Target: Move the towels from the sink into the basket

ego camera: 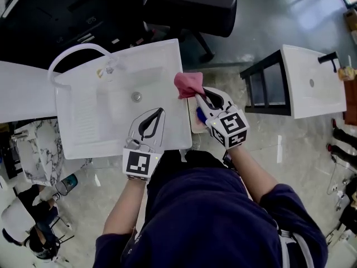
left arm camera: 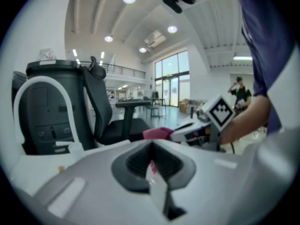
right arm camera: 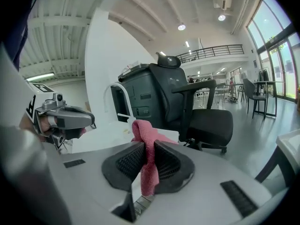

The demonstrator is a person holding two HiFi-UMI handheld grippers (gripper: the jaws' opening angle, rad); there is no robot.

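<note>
A pink towel [ego camera: 188, 84] hangs bunched from my right gripper [ego camera: 193, 94], which is shut on it just past the right rim of the white sink [ego camera: 111, 141]. In the right gripper view the towel [right arm camera: 142, 131] is pinched between the ribbed pads [right arm camera: 127, 162] and droops down behind them. My left gripper [ego camera: 158, 114] hovers over the sink basin with its jaws together and no towel hanging from it. Its own view shows only a thin red sliver between the pads [left arm camera: 136, 162]. A tan basket edge [ego camera: 195, 126] shows below the right gripper, mostly hidden.
A white hose [ego camera: 72, 51] arches over the sink's back left corner, and a drain [ego camera: 136, 96] sits mid-basin. A black office chair [ego camera: 195, 4] stands behind the sink. A second sink on a black frame [ego camera: 309, 80] is at the right. A marble-topped table [ego camera: 39, 149] stands at the left.
</note>
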